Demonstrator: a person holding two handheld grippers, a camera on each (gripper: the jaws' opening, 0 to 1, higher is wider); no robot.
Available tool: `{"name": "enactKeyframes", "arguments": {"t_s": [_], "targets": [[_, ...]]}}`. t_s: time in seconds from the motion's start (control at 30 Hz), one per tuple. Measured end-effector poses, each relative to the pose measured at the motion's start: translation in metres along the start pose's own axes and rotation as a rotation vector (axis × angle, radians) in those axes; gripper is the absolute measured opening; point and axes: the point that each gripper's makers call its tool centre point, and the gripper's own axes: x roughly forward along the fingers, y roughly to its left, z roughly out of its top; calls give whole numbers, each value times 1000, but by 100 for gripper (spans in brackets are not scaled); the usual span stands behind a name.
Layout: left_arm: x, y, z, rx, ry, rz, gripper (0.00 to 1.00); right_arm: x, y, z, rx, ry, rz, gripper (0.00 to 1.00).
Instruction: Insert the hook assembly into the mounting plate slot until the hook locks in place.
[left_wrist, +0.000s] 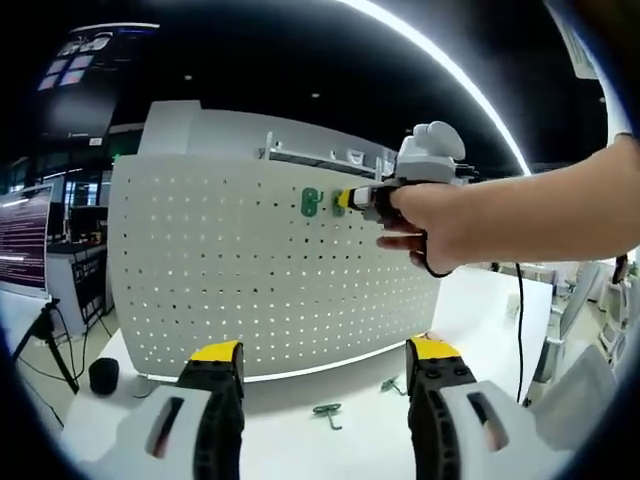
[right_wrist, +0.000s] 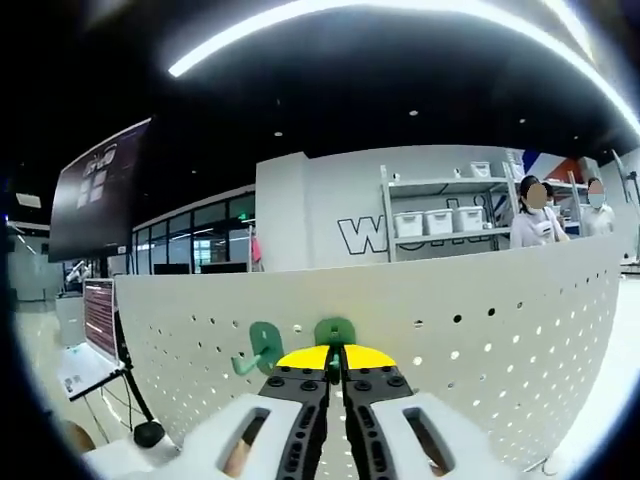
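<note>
White pegboard stands on the table; my right gripper pinches a green hook against it, while my left gripper gapes, holding nothing.

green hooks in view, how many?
4: two on the pegboard, one free, one at the right gripper; two loose on the table and. More may be hidden.

White pegboard dotted with holes; two green hooks on it; yellow-tipped black jaws; a loose hook, seemingly green.
</note>
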Motion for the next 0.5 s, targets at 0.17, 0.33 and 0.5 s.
{"name": "enactKeyframes", "arguments": {"t_s": [0.17, 0.33, 0.5], "targets": [[-1, -3, -4, -10, 8, -5, 67, 1, -2, -1, 28, 17, -16, 2], [-1, -3, -4, -14, 9, -6, 67, 2, -2, -2, 48, 23, -29, 3], [-2, -2, -6, -18, 14, -4, 66, 3, -1, -3, 19, 25, -30, 3]]}}
